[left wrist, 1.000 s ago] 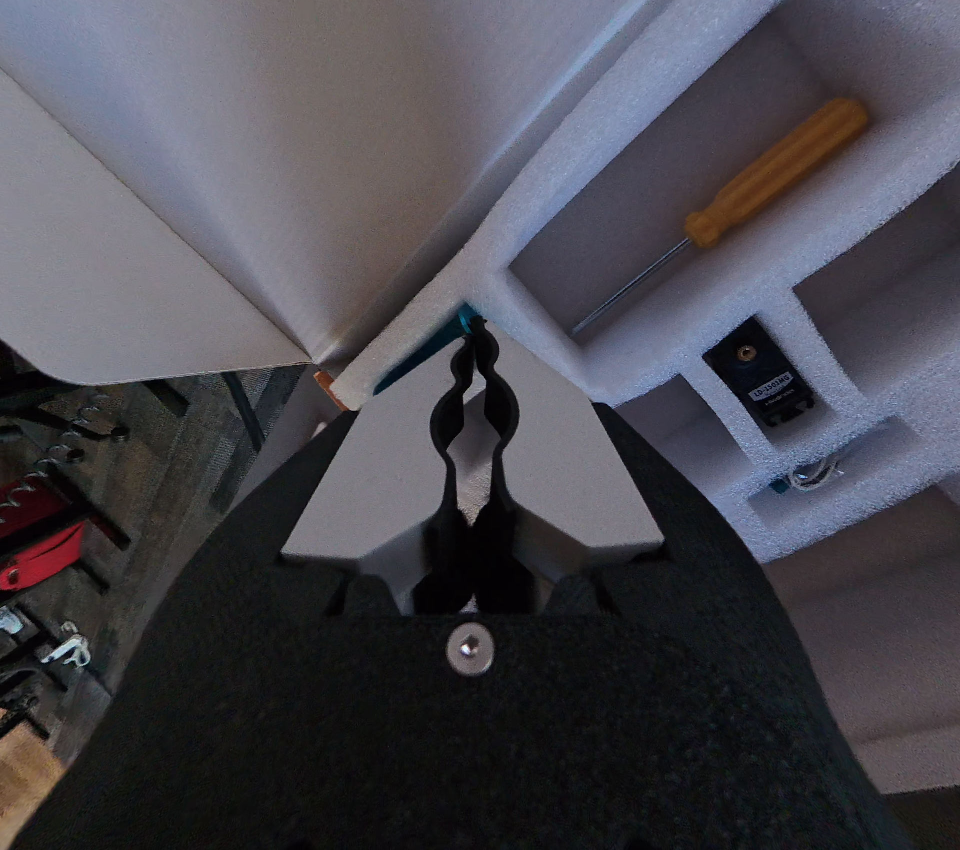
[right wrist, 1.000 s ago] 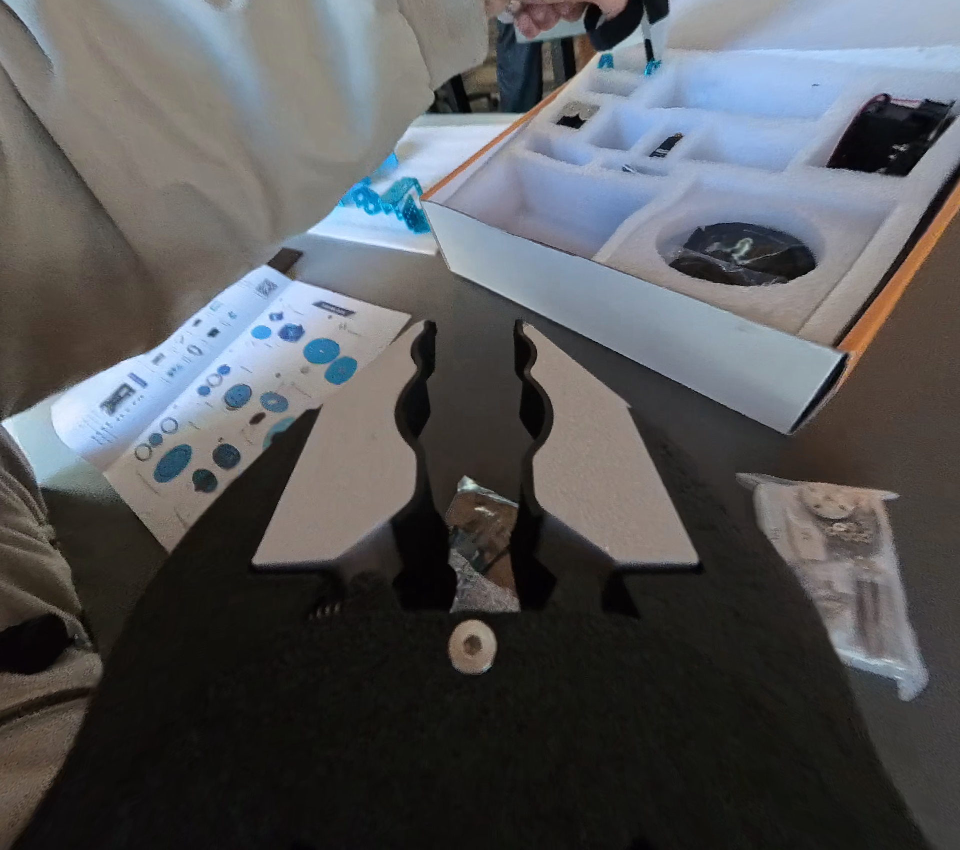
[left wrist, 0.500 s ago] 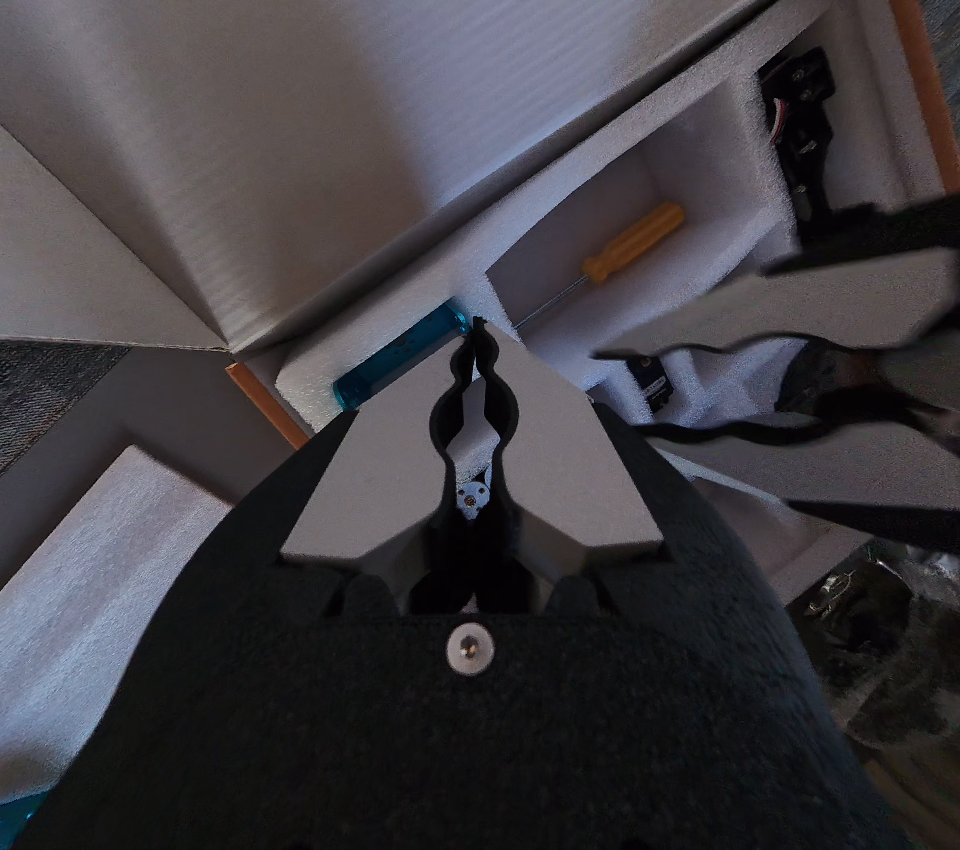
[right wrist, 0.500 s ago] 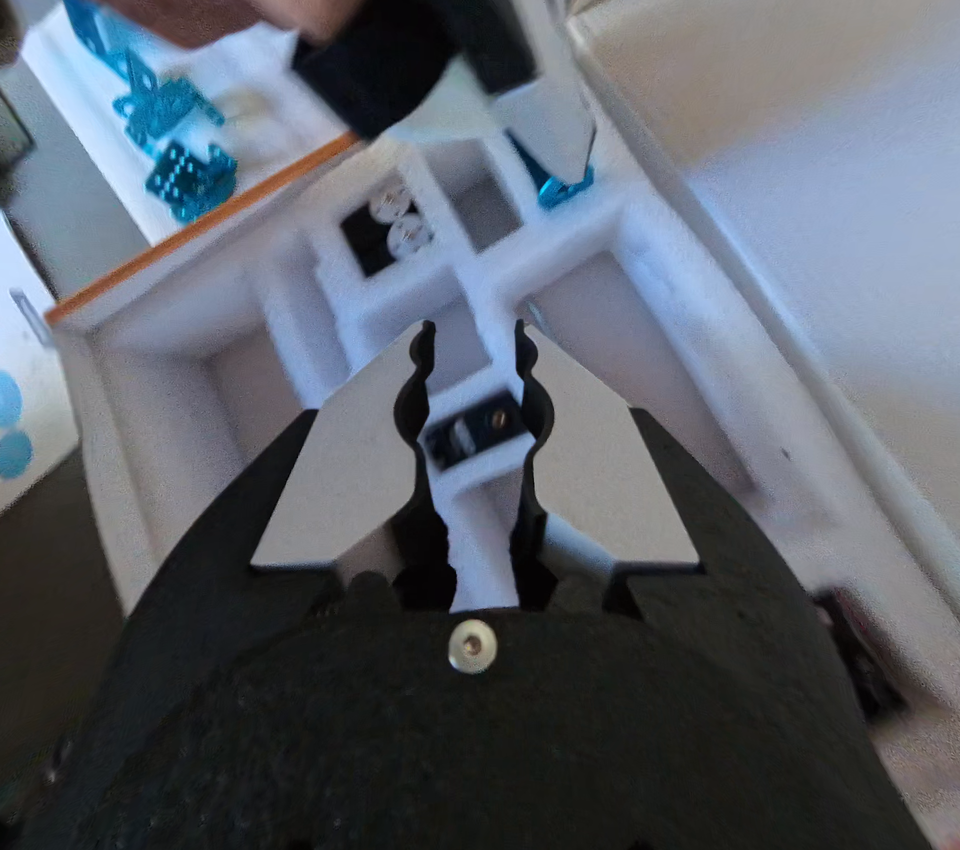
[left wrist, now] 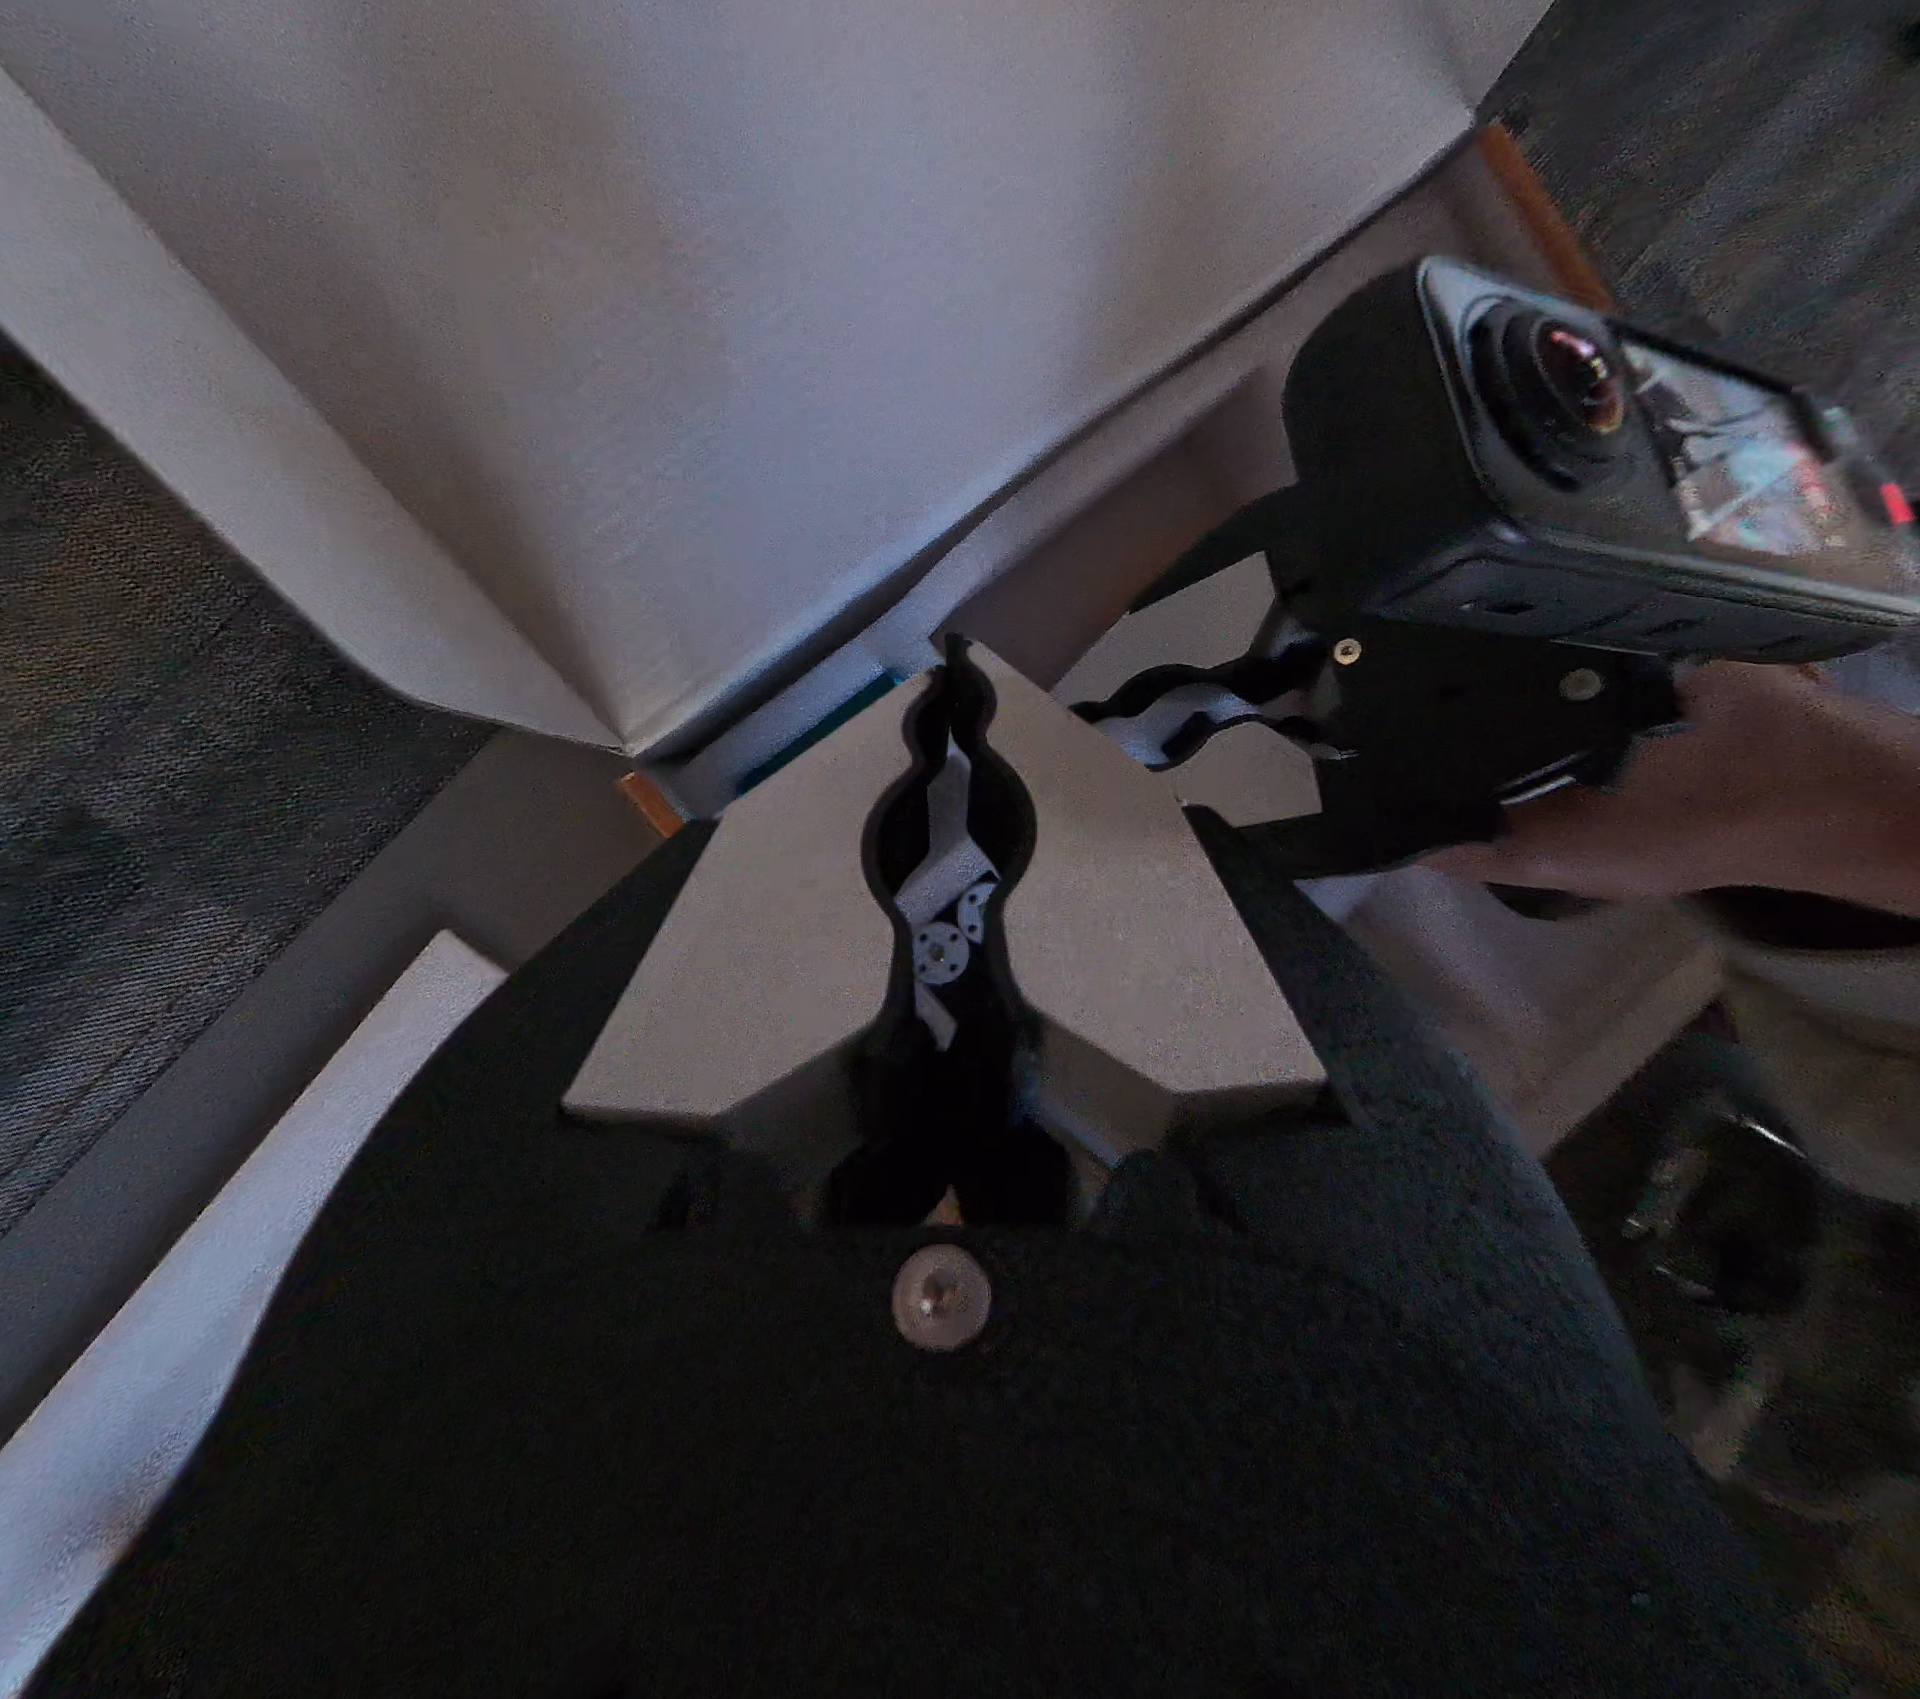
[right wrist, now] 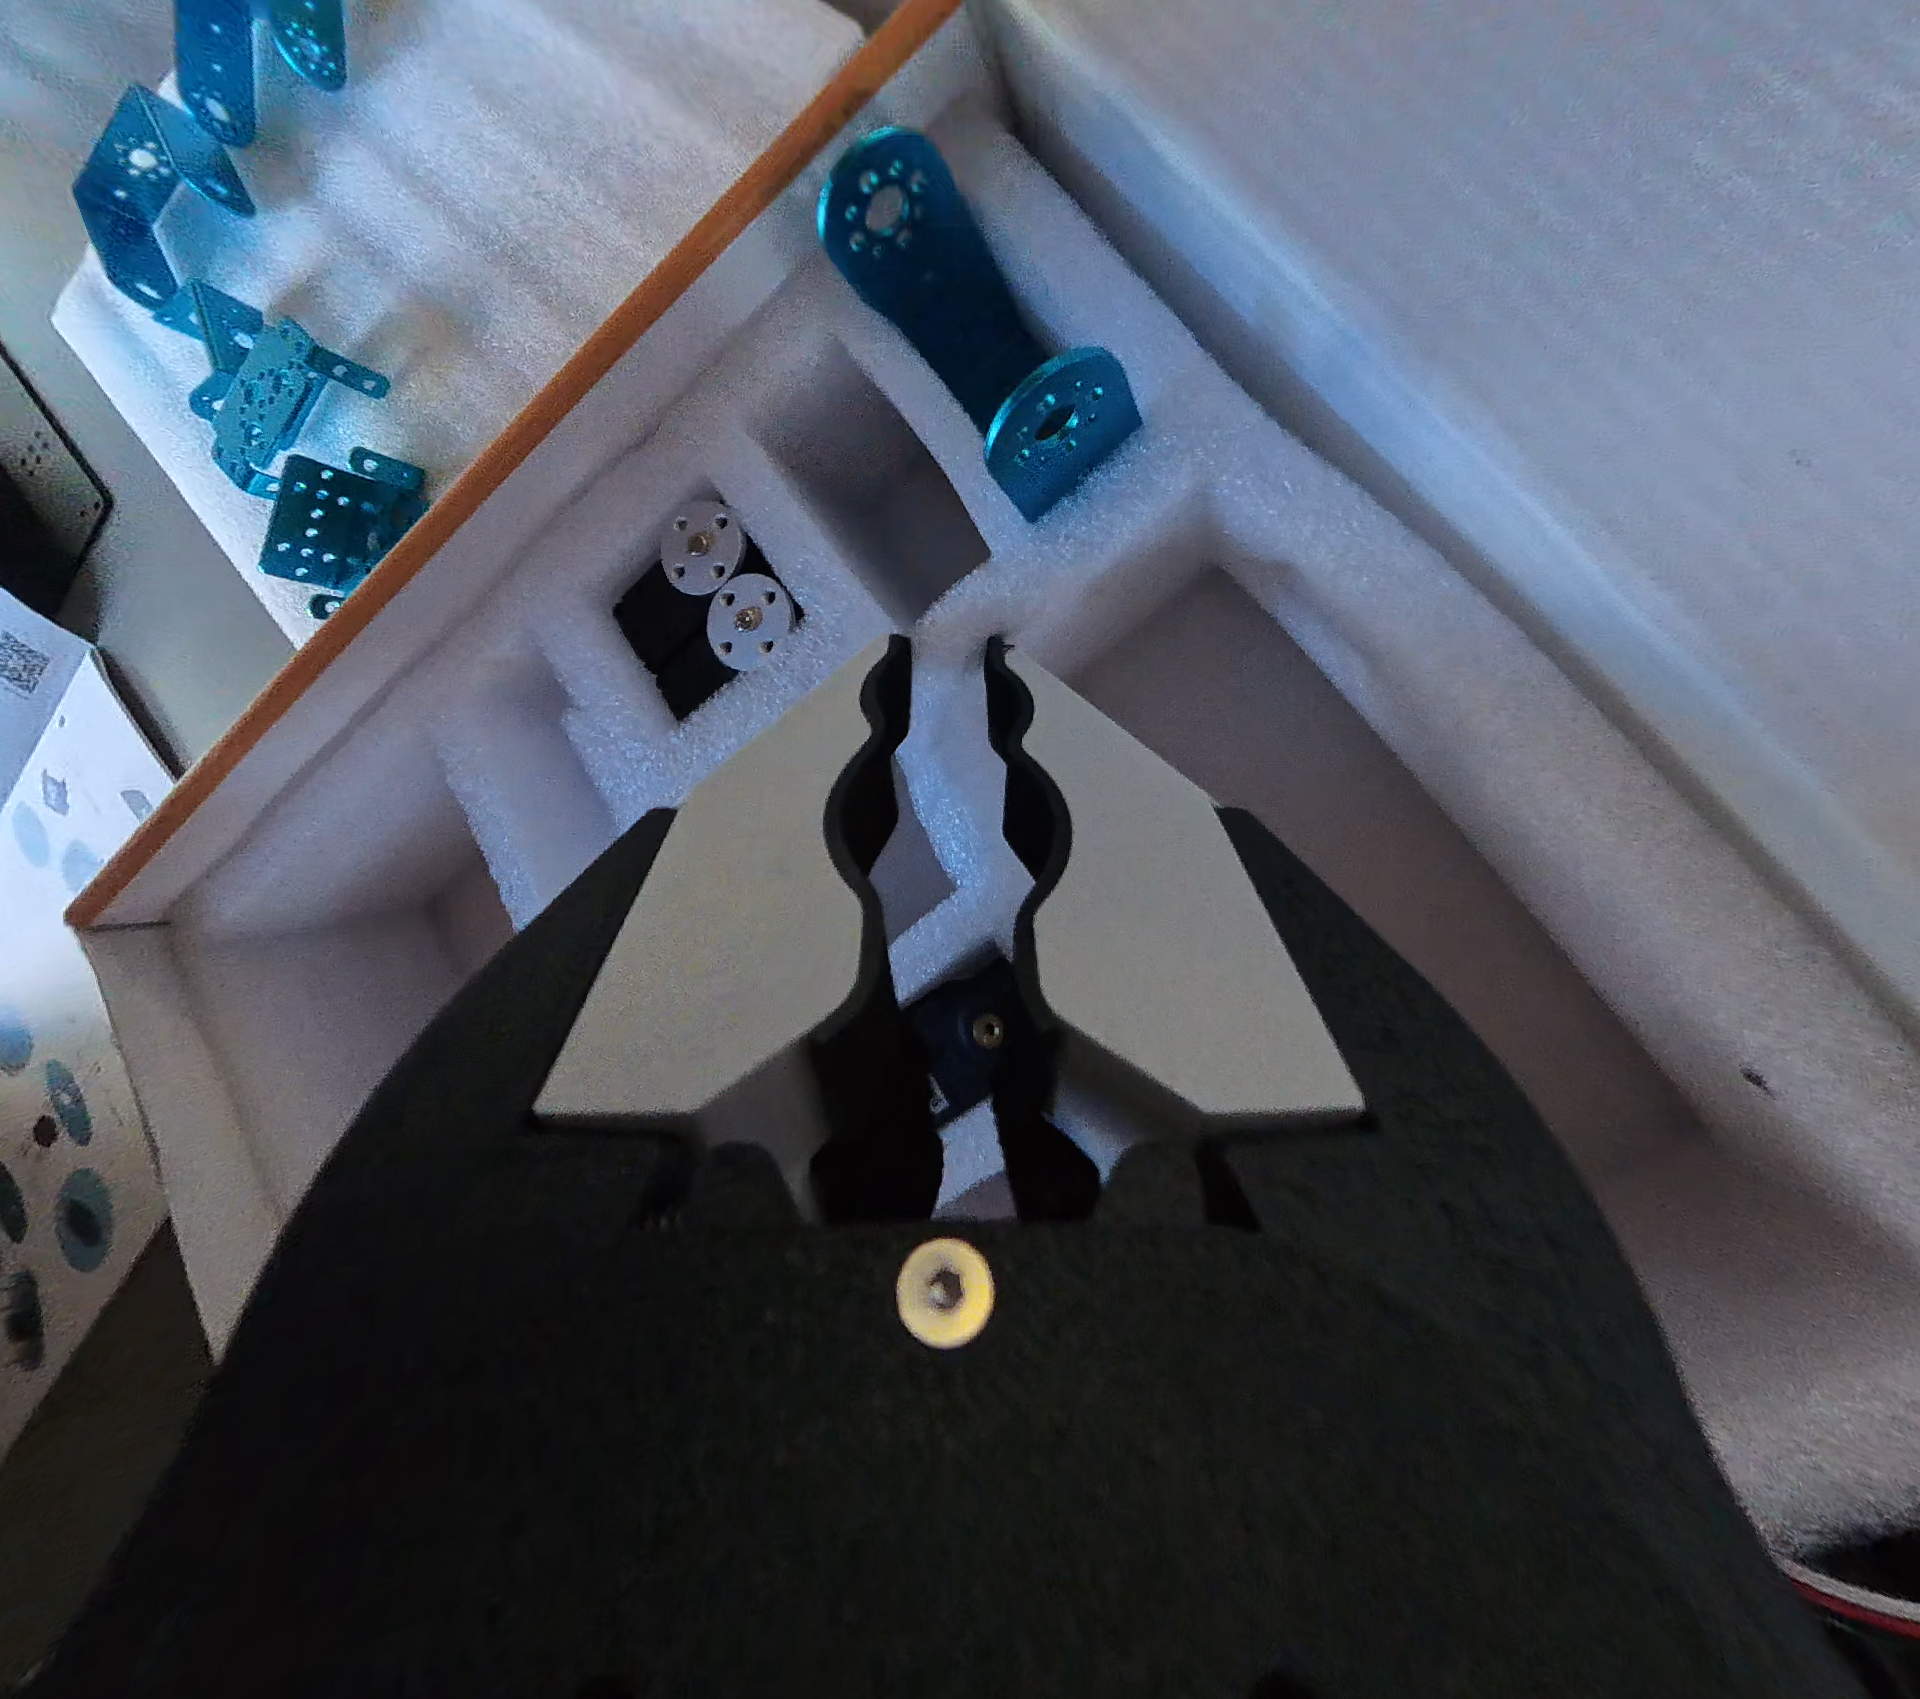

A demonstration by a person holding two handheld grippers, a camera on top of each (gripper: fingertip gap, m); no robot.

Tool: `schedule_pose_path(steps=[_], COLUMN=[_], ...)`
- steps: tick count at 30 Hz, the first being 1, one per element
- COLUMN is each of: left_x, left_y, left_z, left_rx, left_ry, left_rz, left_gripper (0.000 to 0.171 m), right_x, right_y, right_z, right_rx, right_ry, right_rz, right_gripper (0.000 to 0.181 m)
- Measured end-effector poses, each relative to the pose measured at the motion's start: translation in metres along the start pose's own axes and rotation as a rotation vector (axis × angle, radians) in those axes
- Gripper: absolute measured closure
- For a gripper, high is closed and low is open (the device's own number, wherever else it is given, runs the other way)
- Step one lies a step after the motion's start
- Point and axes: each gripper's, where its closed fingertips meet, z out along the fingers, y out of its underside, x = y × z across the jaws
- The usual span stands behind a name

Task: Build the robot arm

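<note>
My left gripper [left wrist: 954, 657] is shut with nothing seen between its tips, over the back corner of an open box with a white foam insert [right wrist: 1299, 527]. Through its gap show two silver servo discs [left wrist: 940, 948]. A blue metal bracket [right wrist: 956, 319] lies in the corner foam slot. My right gripper [right wrist: 948, 647] is open by a narrow gap above a foam divider. A black servo [right wrist: 971, 1041] in its pocket shows between the finger bases. The right gripper [left wrist: 1091, 709] and its camera [left wrist: 1538, 444] sit just right of my left one.
The white box lid [right wrist: 1507, 143] stands open behind the insert. Two disc-topped servos [right wrist: 727, 574] sit in a pocket near the orange box edge [right wrist: 623, 371]. Several blue brackets [right wrist: 281, 402] lie on a foam slab [right wrist: 520, 91] to the left. A printed leaflet [right wrist: 52, 1130] lies at lower left. My hands' fingertips stand some 11 cm from each other. It is some 6 cm from my right tips to the blue metal bracket [right wrist: 956, 319].
The right gripper has moved in low over the foam pockets and its gap has narrowed. The left gripper has left the right view, and the blue bracket lies in its slot.
</note>
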Motion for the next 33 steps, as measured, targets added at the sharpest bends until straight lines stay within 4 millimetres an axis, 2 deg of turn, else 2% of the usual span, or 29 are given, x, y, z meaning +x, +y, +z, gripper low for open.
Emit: schedule_pose_path(steps=[2, 5, 8, 11, 13, 15, 17, 19, 20, 24, 26, 29, 33], left_x=[-0.004, -0.013, -0.03, -0.044, -0.049, -0.046, -0.036, -0.025, -0.024, -0.031, -0.034, -0.033, -0.032], left_y=[-0.005, 0.005, 0.022, 0.052, 0.06, 0.065, 0.074, 0.086, 0.091, 0.106, 0.109, 0.109, 0.108], left_z=[-0.015, -0.023, -0.02, -0.008, -0.005, -0.005, -0.001, 0.006, 0.011, 0.034, 0.041, 0.04, 0.041], left_rx=[0.018, 0.022, 0.031, -0.03, -0.005, 0.042, 0.066, 0.064, 0.053, -0.032, -0.035, -0.012, 0.003], left_ry=[0.015, 0.019, -0.062, -0.109, -0.122, -0.101, -0.062, -0.046, -0.07, -0.196, -0.21, -0.148, -0.13], left_rz=[-0.013, -0.036, -0.017, -0.006, -0.024, -0.035, -0.031, 0.032, 0.079, 0.222, 0.209, 0.13, 0.122], left_gripper=[0.171, 0.171, 0.171, 0.17, 0.164, 0.16, 0.157, 0.166, 0.171, 0.171, 0.171, 0.171, 0.171], right_x=[-0.001, 0.0, 0.005, 0.01, 0.009, 0.015, 0.021, 0.021, 0.022, 0.02, 0.019, 0.019, 0.021], right_y=[-0.001, -0.006, -0.03, -0.04, -0.041, -0.034, -0.035, -0.035, -0.035, -0.037, -0.041, -0.052, -0.057], right_z=[-0.002, -0.008, -0.02, -0.016, -0.008, 0.002, 0.003, 0.003, 0.002, -0.002, -0.005, -0.013, -0.026], right_rx=[0.018, 0.058, 0.193, 0.164, 0.113, 0.023, 0.004, -0.032, -0.047, -0.062, -0.036, 0.028, 0.054], right_ry=[-0.008, 0.008, 0.046, 0.114, 0.156, 0.233, 0.32, 0.374, 0.401, 0.443, 0.436, 0.405, 0.396], right_rz=[0.013, -0.031, 0.022, 0.114, 0.165, 0.225, 0.233, 0.203, 0.185, 0.187, 0.207, 0.251, 0.266], right_gripper=[0.166, 0.161, 0.157, 0.155, 0.155, 0.156, 0.17, 0.174, 0.175, 0.176, 0.176, 0.177, 0.181])
